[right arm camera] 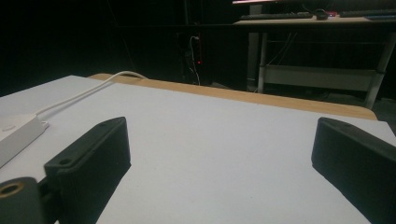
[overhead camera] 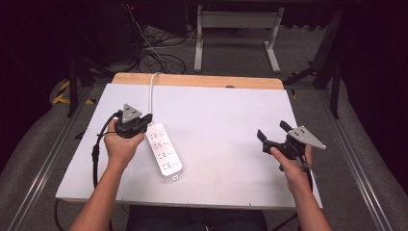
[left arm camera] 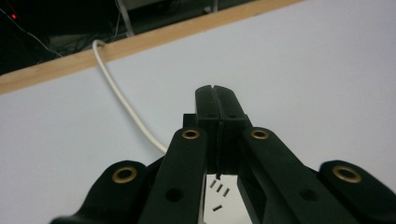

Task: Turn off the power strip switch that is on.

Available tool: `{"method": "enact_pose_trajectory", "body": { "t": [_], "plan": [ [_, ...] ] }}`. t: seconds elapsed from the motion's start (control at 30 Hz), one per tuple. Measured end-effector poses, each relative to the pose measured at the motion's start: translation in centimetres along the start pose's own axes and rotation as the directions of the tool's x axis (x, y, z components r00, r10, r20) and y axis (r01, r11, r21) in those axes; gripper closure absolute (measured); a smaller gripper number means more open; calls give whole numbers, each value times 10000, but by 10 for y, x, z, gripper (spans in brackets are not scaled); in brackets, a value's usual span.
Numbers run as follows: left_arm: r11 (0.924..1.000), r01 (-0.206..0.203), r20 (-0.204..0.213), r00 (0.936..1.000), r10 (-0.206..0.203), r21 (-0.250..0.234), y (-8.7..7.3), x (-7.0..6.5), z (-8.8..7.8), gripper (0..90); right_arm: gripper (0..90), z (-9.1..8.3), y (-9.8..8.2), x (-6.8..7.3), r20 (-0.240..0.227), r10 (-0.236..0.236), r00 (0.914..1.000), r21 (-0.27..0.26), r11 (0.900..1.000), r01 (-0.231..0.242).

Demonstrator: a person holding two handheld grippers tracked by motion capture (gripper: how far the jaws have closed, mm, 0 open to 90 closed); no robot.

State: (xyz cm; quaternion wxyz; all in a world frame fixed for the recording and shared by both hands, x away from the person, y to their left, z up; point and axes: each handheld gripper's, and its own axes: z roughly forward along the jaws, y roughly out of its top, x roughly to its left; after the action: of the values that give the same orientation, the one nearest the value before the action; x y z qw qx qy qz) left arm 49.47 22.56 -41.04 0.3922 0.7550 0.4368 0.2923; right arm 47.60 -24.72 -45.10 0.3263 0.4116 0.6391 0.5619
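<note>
A white power strip (overhead camera: 164,150) lies on the white table top (overhead camera: 221,120), left of the middle, and its white cable (overhead camera: 153,91) runs off over the far edge. My left gripper (overhead camera: 146,119) hovers over the strip's far end, jaws pressed together with nothing between them. In the left gripper view the shut left gripper (left arm camera: 215,93) points toward the far edge, with the strip's sockets (left arm camera: 218,190) just beneath and the cable (left arm camera: 126,105) curving away. My right gripper (overhead camera: 274,131) is held at the right, open and empty. Its wide-apart right gripper (right arm camera: 224,154) frames bare table; the strip (right arm camera: 14,135) sits at the left edge.
A wooden strip (overhead camera: 197,80) borders the table's far edge. Beyond it stand a white desk frame (overhead camera: 235,33) and tangled cables (overhead camera: 154,55) on the floor. Metal rails (overhead camera: 53,154) run along both sides of the table.
</note>
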Motion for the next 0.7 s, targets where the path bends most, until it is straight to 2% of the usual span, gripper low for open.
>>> {"method": "enact_pose_trajectory", "body": {
  "t": [0.1,0.13,0.2,0.27,0.3,0.33,0.43,0.57,0.6,0.7],
  "plan": [
    [9985,38,269,9996,-53,543,3,-3,10,900,51,0,0,0,-9,28,10000,0,10000,-28],
    [9985,38,269,9996,-53,543,3,-3,10,900,52,0,0,0,-8,32,10000,2,10000,-32],
    [9921,-144,391,9992,96,1248,5,-5,19,900,52,0,0,-1,-21,3,10000,12,10000,-3],
    [9856,-278,388,9990,216,1670,6,-6,25,900,53,0,0,-1,-34,26,10000,-12,10000,-26],
    [9856,-278,388,9990,216,1670,6,-6,25,900,53,0,0,-1,-34,26,10000,-12,10000,-26],
    [9780,-265,489,9987,167,2067,7,-8,29,900,54,0,0,-1,-39,49,10000,-12,10000,-49],
    [9616,-342,681,9975,162,2724,6,-9,38,900,53,0,0,-1,-54,82,10000,3,10000,-82],
    [9428,-334,795,9968,73,3317,3,-11,48,900,53,0,0,-1,-45,71,10000,8,10000,-71],
    [9428,-334,795,9968,73,3317,3,-11,48,900,53,0,0,-1,-43,74,10000,11,10000,-74],
    [9325,-420,740,9971,165,3588,3,-10,52,900,51,0,0,-1,-48,107,9999,26,9999,-107]
  ]
}}
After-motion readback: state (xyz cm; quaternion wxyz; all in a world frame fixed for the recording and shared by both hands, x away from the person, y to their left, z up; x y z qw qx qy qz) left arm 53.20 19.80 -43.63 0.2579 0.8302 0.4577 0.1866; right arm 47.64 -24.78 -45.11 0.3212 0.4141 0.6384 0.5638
